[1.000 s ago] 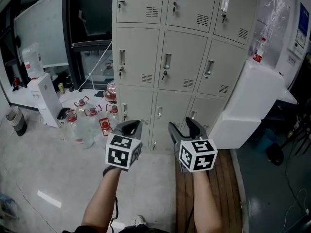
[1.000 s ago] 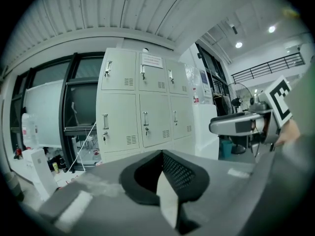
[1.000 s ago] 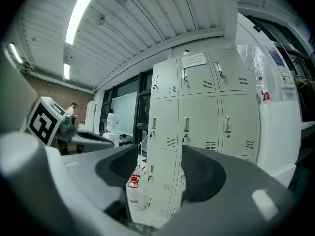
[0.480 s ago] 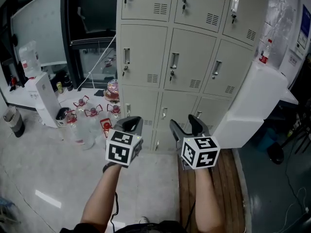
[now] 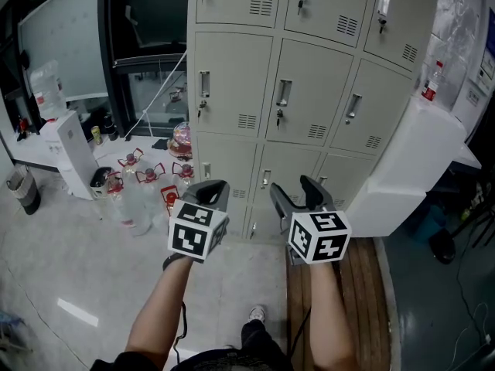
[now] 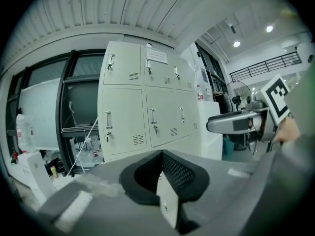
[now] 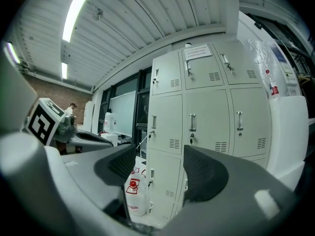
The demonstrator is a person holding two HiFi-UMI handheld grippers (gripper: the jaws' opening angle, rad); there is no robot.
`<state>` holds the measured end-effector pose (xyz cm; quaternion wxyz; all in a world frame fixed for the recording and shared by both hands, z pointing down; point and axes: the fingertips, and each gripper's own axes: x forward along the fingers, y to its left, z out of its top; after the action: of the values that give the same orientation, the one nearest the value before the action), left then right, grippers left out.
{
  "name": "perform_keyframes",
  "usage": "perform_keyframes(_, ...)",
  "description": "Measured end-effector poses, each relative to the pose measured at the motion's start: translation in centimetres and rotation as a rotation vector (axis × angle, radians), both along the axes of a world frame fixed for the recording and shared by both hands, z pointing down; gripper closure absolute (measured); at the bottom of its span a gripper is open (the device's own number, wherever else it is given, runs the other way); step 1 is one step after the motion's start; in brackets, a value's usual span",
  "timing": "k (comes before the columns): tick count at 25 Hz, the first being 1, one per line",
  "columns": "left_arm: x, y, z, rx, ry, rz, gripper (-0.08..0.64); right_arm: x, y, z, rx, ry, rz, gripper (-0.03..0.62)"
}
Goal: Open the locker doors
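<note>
A beige metal locker bank [image 5: 309, 91] stands in front of me, and every door I can see is closed, each with a vertical handle and a key. Both grippers hang in the air short of the bottom row. My left gripper [image 5: 209, 193] is shut with nothing in it; in the left gripper view [image 6: 161, 154] its pads meet, with the lockers [image 6: 147, 97] beyond. My right gripper [image 5: 298, 192] is open and empty. Between its spread jaws [image 7: 157, 156] the right gripper view shows the locker doors [image 7: 211, 107].
Several clear water jugs with red caps [image 5: 139, 188] stand on the floor left of the lockers, next to a white tower unit [image 5: 73, 157] and a bin [image 5: 23, 190]. A big white box [image 5: 410, 168] leans at the lockers' right. Wooden planks [image 5: 348, 292] lie below my right arm.
The lockers have slid slightly right in the head view and both grippers have risen a little. A shoe has come into view at the bottom.
</note>
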<state>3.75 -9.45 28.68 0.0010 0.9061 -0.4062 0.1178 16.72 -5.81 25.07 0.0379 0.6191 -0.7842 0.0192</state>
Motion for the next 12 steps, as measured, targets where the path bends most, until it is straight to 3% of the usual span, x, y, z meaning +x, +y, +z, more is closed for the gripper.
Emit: perform_keyframes(12,2.3,-8.7,0.7,0.005,0.014,-0.046,0.555,2.3,-9.5,0.6,0.013,0.002,-0.051,0.301)
